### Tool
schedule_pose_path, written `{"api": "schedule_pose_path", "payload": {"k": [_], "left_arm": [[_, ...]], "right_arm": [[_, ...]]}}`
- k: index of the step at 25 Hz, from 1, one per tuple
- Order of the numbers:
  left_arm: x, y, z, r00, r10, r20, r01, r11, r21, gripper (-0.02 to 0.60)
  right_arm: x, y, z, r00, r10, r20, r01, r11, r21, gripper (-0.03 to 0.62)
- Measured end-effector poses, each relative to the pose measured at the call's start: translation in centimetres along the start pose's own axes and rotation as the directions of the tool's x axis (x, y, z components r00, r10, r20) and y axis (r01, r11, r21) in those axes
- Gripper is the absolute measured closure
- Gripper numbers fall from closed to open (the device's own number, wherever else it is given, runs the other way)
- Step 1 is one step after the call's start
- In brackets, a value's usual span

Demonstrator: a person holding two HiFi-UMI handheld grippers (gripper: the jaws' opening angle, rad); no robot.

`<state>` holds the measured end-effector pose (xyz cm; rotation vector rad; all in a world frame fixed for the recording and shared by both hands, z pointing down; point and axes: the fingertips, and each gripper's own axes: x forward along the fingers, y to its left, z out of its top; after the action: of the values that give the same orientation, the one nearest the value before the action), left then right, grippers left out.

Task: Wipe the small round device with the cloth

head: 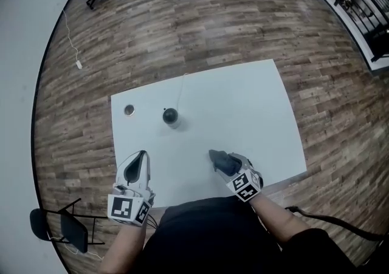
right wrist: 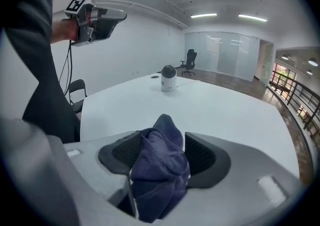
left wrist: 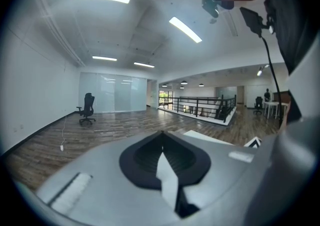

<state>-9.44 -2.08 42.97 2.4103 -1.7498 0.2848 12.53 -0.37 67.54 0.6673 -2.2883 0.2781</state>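
Off to left, my left tool (head: 140, 158) pinched closed, empty, held above desk (head: 255, 115). Small round device (head: 171, 116) ahead, between both tools, well apart from each. My right tool (right wrist: 162, 139) gapes wide, cloth (right wrist: 161, 170) loose between jaws. I'd clamp firmly, leaving fold beyond tips, before reaching.

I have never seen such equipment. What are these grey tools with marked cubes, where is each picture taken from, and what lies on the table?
There is no robot: a person holds a two-jaw gripper in each hand. The head view looks down from a camera on the person's head; the two gripper views come from cameras riding on the grippers. On the white table stand a small round device and, left of it in the head view, a small round disc. The left gripper is shut and empty. The right gripper has its jaws wide apart, with a bunched dark blue cloth between them, seemingly loose rather than squeezed.
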Motion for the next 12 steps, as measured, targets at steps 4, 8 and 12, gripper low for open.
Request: {"api": "schedule_pose_path", "payload": {"k": [4, 8, 12], "left_arm": [[0.0, 0.0, 0.2, 1.000, 0.001, -0.007, -0.001, 1.000, 0.008, 0.578], [-0.2, 0.0, 0.0, 1.000, 0.006, -0.018, -0.006, 1.000, 0.013, 0.578], [-0.5, 0.0, 0.0, 1.000, 0.020, -0.021, -0.020, 1.000, 0.010, 0.578]], "right_arm": [[0.6, -0.3, -0.9, 1.000, 0.008, -0.021, -0.008, 1.000, 0.011, 0.321], [1.2, 0.4, -1.4, 0.998, 0.041, -0.046, -0.041, 0.999, -0.005, 0.321], [1.8, 1.0, -1.6, 0.996, 0.060, -0.070, -0.062, 0.998, -0.023, 0.321]]}}
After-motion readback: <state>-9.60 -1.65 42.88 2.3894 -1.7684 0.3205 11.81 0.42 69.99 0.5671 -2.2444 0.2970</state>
